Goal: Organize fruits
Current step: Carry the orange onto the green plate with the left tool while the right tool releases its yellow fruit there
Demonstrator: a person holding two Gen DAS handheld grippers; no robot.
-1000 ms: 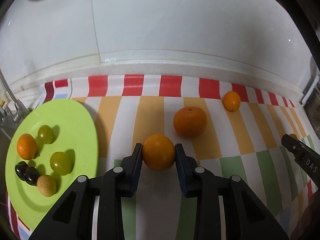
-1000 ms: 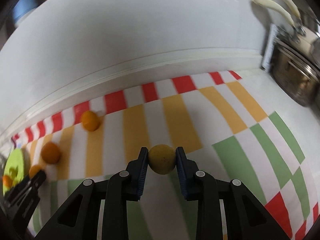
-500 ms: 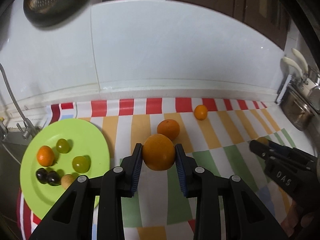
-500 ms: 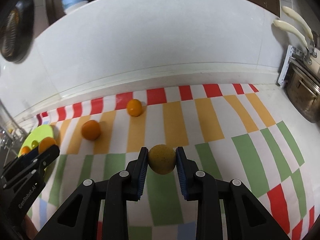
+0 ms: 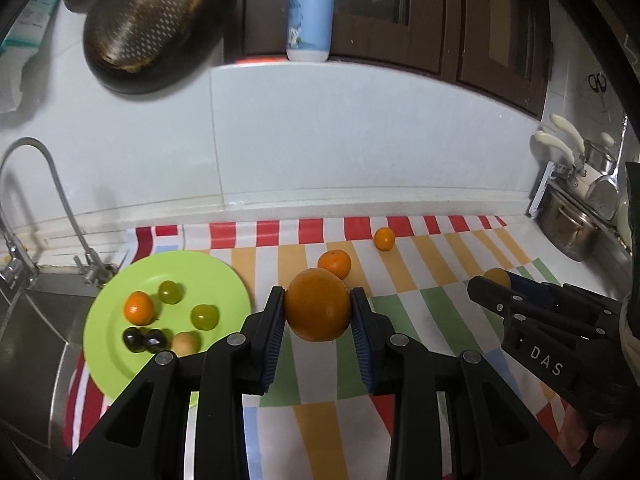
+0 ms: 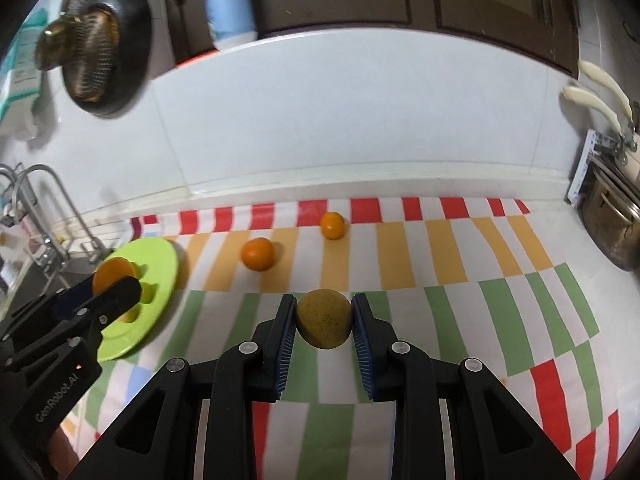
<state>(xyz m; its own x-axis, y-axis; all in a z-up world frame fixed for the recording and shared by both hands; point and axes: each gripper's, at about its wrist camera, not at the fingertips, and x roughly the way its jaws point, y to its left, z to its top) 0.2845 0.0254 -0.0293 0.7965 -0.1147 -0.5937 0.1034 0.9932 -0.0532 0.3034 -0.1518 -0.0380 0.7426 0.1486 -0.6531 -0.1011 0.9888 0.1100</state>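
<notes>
My left gripper is shut on a large orange and holds it above the striped cloth. My right gripper is shut on a dull yellow-brown round fruit, also held above the cloth. A green plate at the left holds a small orange, two green grapes, two dark cherries and a tan fruit. Two oranges lie on the cloth: a mid-sized one and a small one farther back.
A sink with a tap lies left of the plate. A steel pot and utensil rack stand at the right. A white backsplash wall runs behind the cloth, with a bottle on its ledge and a hanging pan.
Both grippers have risen and pulled back with their fruits, so more of the counter and wall shows. The fruits on the cloth and plate have not moved.
</notes>
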